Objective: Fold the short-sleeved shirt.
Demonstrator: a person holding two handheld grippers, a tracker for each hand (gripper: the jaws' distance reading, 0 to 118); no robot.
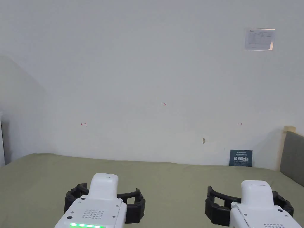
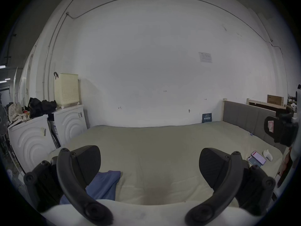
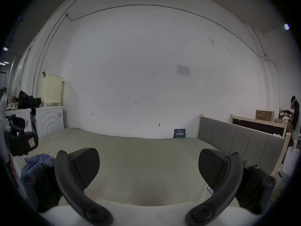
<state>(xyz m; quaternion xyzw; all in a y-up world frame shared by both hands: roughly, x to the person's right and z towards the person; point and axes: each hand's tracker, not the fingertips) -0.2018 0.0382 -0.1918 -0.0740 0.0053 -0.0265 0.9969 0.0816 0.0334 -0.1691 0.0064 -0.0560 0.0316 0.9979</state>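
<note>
A blue shirt (image 2: 104,185) lies crumpled on the olive-green bed (image 2: 154,139) near its front left corner; the right gripper view has the shirt (image 3: 36,161) at the lower left. Both grippers hover above the bed's near edge, side by side, pointing at the wall. The left gripper (image 2: 149,164) is open with nothing between its jaws, and the shirt lies below and left of it. The right gripper (image 3: 149,166) is open and holds nothing. In the head view the left gripper (image 1: 105,197) and right gripper (image 1: 248,202) sit at the bottom edge.
A grey headboard (image 3: 236,136) bounds the bed on the right. Two phones (image 2: 256,159) and a small white item (image 2: 268,154) lie near the bed's right edge. White cabinets (image 2: 48,131) with a cream basket (image 2: 66,90) and dark clothes stand left. A person (image 3: 295,115) stands far right.
</note>
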